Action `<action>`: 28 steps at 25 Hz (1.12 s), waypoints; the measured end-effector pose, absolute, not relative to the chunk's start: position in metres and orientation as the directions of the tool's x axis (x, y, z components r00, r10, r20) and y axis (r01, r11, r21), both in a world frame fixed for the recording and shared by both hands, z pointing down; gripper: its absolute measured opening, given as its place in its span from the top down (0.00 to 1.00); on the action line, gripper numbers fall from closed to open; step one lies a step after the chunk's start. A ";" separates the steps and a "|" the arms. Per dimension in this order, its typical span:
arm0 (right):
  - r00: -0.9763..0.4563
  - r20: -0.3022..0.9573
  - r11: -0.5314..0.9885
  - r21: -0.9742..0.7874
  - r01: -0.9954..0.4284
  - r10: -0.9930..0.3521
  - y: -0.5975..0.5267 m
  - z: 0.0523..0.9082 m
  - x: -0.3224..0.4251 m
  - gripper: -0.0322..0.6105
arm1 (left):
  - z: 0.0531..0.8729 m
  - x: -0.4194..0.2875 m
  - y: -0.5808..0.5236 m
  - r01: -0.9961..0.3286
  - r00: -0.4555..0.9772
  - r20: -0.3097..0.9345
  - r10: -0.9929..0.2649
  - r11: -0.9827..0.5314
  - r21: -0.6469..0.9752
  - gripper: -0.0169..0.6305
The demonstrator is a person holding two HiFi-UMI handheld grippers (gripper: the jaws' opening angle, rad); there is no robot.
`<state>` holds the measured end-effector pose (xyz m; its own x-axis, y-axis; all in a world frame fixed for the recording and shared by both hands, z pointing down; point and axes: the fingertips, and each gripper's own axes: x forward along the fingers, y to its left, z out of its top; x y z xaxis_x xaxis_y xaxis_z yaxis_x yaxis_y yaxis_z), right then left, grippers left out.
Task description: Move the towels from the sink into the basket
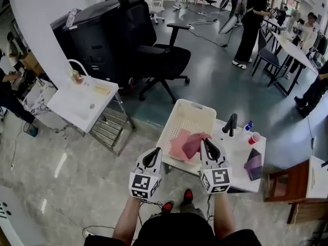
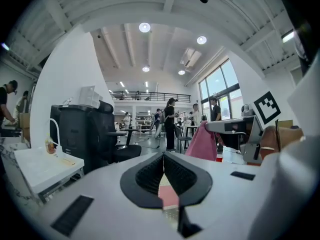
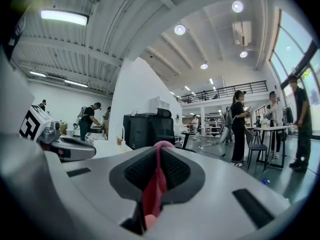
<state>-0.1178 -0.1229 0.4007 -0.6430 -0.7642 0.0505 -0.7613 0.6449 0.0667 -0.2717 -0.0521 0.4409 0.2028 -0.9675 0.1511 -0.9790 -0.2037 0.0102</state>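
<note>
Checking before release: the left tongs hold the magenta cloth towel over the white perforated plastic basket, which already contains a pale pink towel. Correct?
No: the right tongs, not the left, hold the magenta cloth towel, as the right gripper view shows. The left tongs are shut and empty. The white perforated plastic basket and its pale pink towel are as stated.

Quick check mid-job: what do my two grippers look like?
Both the left gripper and right gripper are white shells with black ribbed pads, each carrying a cube of black-and-white square markers at the rear. The forearms wear no sleeves.
</note>
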 end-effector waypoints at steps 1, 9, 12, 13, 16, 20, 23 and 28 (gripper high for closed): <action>-0.656 0.057 0.659 0.062 -0.750 -0.752 -0.127 0.405 -0.121 0.87 | 0.444 -0.273 -0.053 -0.982 0.187 0.156 -0.970 -0.188 0.013 0.96; -0.731 0.145 0.742 0.030 -0.670 -0.667 -0.151 0.450 -0.146 0.87 | 0.471 -0.281 -0.057 -0.996 0.090 0.212 -0.973 -0.082 0.046 0.96; -0.747 0.184 0.762 0.021 -0.647 -0.639 -0.157 0.471 -0.152 0.87 | 0.483 -0.282 -0.061 -0.997 0.069 0.232 -0.970 -0.057 0.059 0.96; -0.752 0.197 0.769 0.016 -0.639 -0.629 -0.158 0.477 -0.154 0.87 | 0.486 -0.282 -0.061 -0.997 0.062 0.239 -0.969 -0.048 0.062 0.96; -0.763 0.234 0.786 0.009 -0.618 -0.603 -0.161 0.495 -0.159 0.87 | 0.497 -0.283 -0.063 -0.997 0.045 0.260 -0.965 -0.027 0.073 0.96; -0.771 0.271 0.802 0.002 -0.598 -0.576 -0.165 0.514 -0.163 0.87 | 0.513 -0.284 -0.065 -0.996 0.028 0.287 -0.958 -0.002 0.089 0.96; -0.775 0.295 0.811 -0.005 -0.586 -0.558 -0.166 0.526 -0.165 0.87 | 0.524 -0.283 -0.066 -0.995 0.021 0.305 -0.952 0.009 0.099 0.96; -0.777 0.332 0.820 -0.018 -0.573 -0.535 -0.168 0.545 -0.169 0.87 | 0.537 -0.282 -0.072 -0.994 0.022 0.322 -0.947 0.014 0.112 0.96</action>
